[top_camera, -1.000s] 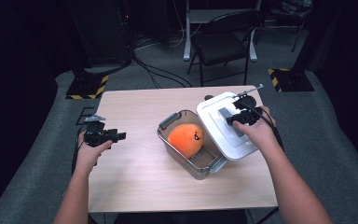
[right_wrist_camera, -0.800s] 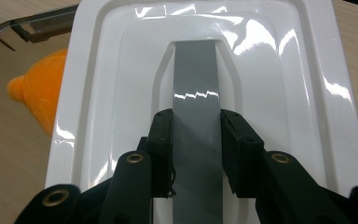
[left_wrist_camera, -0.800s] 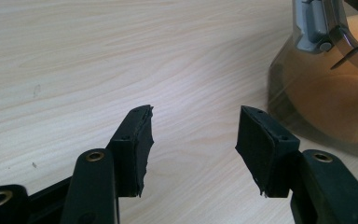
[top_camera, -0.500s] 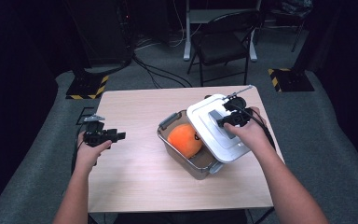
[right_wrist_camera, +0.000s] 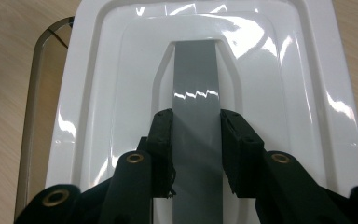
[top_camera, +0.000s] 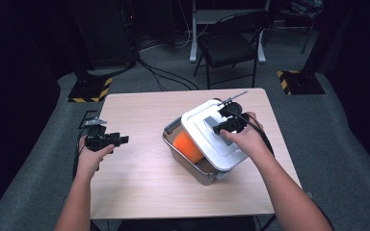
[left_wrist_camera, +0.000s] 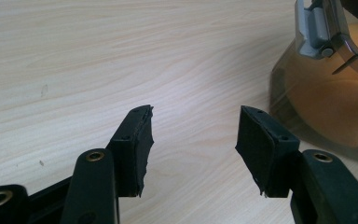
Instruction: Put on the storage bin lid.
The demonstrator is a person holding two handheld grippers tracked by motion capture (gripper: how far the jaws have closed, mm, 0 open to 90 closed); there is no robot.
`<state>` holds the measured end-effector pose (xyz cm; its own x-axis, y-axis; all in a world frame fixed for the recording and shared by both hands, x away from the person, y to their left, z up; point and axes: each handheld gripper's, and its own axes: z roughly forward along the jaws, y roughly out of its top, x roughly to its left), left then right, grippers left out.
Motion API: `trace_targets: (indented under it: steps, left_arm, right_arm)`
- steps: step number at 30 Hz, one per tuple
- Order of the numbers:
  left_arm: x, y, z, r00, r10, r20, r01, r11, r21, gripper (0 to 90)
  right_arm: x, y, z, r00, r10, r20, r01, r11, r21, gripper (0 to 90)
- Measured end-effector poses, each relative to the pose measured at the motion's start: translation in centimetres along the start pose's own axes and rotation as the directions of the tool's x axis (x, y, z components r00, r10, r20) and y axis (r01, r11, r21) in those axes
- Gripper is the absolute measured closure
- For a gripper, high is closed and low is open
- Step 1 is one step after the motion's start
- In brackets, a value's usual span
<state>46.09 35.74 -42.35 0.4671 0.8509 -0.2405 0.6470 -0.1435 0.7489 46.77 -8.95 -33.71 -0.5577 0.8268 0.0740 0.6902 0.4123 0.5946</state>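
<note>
A clear plastic box stands right of the table's middle with an orange ball inside. A white lid with a grey handle strap hangs over most of the box, shifted right, so the ball shows at its left. My right gripper is shut on that grey handle, its pads pressing both sides of the strap. My left gripper rests near the table's left edge, open and holding nothing. In the left gripper view its jaws stand apart over bare wood, with the box wall and a grey latch at the right.
The light wooden table has bare room in front and between the hands. Beyond its far edge stand a black chair and floor cables. Yellow-black striped bases sit on the floor on both sides.
My right gripper has carried the white lid leftward over the box, so less of the orange ball shows. The left hand has kept still.
</note>
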Motion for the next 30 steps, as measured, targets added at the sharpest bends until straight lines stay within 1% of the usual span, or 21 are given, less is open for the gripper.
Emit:
trace_targets:
  steps: [1,9,10,12,13,16,17,20,22,27,29,30]
  left_arm:
    - [0.0,0.0,0.0,1.0000,-0.002,-0.001,0.002,1.0000,0.001,44.9]
    - [0.2,0.0,-0.1,1.0000,-0.003,0.003,0.003,1.0000,0.002,44.7]
    - [0.2,0.0,-0.1,1.0000,-0.001,0.003,0.001,1.0000,0.000,44.6]
    - [0.2,0.0,-0.2,1.0000,-0.002,0.004,0.002,1.0000,0.002,44.7]
    - [0.2,0.0,-0.2,1.0000,-0.002,0.003,0.002,1.0000,-0.002,44.6]
    - [0.2,0.0,-0.2,1.0000,-0.005,0.003,0.005,1.0000,-0.005,44.7]
    - [0.3,0.0,-0.3,1.0000,-0.004,0.003,0.004,1.0000,-0.004,44.6]
    - [0.3,0.0,-0.3,1.0000,-0.008,-0.001,0.008,0.9999,-0.009,44.7]
    - [0.4,0.0,-0.3,1.0000,-0.008,-0.001,0.008,0.9999,-0.009,44.7]
    - [0.5,0.0,-0.3,1.0000,-0.003,0.000,0.003,1.0000,-0.004,44.7]
    - [0.6,0.0,-0.3,1.0000,-0.006,0.000,0.006,1.0000,0.000,44.7]
    - [0.6,0.0,-0.3,1.0000,-0.007,-0.001,0.007,1.0000,0.000,44.6]
  right_arm:
    - [0.3,0.1,0.3,0.9999,-0.011,-0.006,0.011,0.9999,0.003,66.5]
    - [1.4,0.4,1.1,0.9994,-0.030,-0.016,0.030,0.9995,0.010,66.5]
    - [1.7,0.5,1.2,0.9992,-0.031,-0.024,0.031,0.9995,0.010,66.5]
    - [1.8,0.5,1.3,0.9994,-0.026,-0.024,0.026,0.9996,0.008,66.5]
    - [2.1,0.6,1.5,0.9991,-0.032,-0.029,0.032,0.9994,0.010,66.4]
    - [2.5,0.6,1.6,0.9987,-0.034,-0.037,0.035,0.9993,0.012,66.5]
    - [2.6,0.7,1.7,0.9983,-0.043,-0.039,0.044,0.9990,0.012,66.5]
    - [3.2,0.9,2.2,0.9977,-0.043,-0.053,0.044,0.9990,0.009,66.4]
    - [3.3,0.9,2.2,0.9970,-0.051,-0.058,0.051,0.9986,0.011,66.5]
    - [4.0,1.1,2.7,0.9957,-0.058,-0.071,0.059,0.9981,0.013,66.5]
    - [4.2,1.1,2.9,0.9945,-0.070,-0.078,0.071,0.9974,0.014,66.5]
    - [4.3,1.1,3.0,0.9949,-0.064,-0.078,0.066,0.9977,0.014,66.4]
